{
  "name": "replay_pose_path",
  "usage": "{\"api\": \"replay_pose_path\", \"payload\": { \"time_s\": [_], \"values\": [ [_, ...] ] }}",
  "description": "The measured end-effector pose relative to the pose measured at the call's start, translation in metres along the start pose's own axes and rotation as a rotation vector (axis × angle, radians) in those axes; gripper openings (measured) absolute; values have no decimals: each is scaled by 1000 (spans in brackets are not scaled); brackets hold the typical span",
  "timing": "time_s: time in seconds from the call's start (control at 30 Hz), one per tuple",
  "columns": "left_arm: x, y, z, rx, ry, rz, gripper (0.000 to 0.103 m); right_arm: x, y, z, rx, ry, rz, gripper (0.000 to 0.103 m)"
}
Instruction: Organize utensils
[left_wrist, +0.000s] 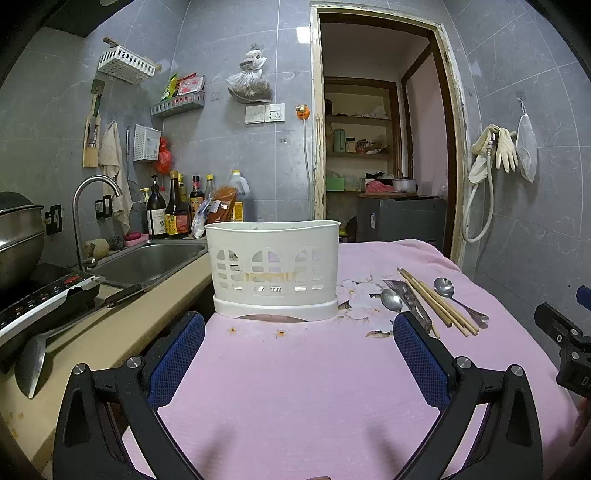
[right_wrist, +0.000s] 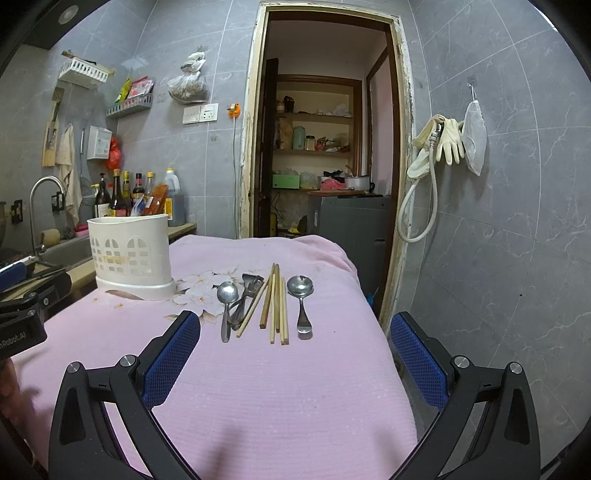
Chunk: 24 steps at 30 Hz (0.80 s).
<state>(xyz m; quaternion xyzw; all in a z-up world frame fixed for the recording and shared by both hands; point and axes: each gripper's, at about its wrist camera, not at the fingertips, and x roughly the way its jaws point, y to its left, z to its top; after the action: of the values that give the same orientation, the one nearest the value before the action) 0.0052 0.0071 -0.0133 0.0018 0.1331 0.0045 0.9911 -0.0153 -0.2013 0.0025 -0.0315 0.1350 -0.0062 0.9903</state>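
Note:
A white slotted utensil holder (left_wrist: 275, 269) (right_wrist: 131, 254) stands on the pink cloth (left_wrist: 295, 369) (right_wrist: 277, 369). To its right lie two metal spoons (right_wrist: 226, 299) (right_wrist: 301, 295), a dark metal utensil (right_wrist: 248, 291) and several wooden chopsticks (right_wrist: 275, 302) (left_wrist: 436, 301). My left gripper (left_wrist: 299, 328) is open just in front of the holder, nothing between its blue pads. My right gripper (right_wrist: 295, 328) is open near the handle ends of the chopsticks, holding nothing. The right gripper's body (left_wrist: 565, 332) shows at the right edge of the left wrist view.
A steel sink (left_wrist: 147, 258) with a tap (left_wrist: 92, 206), sauce bottles (left_wrist: 177, 210), an induction cooker (left_wrist: 40, 299) and a spatula (left_wrist: 37, 354) fill the counter to the left. A doorway (right_wrist: 325, 147) opens behind the table. The cloth drops off at the right edge (right_wrist: 384, 332).

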Motion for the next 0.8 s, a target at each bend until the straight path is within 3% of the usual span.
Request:
{"api": "replay_pose_path", "payload": {
  "time_s": [0.8],
  "values": [
    [1, 0, -1, -1, 4, 1, 100, 3, 3, -4, -2, 9, 4, 103]
  ]
}}
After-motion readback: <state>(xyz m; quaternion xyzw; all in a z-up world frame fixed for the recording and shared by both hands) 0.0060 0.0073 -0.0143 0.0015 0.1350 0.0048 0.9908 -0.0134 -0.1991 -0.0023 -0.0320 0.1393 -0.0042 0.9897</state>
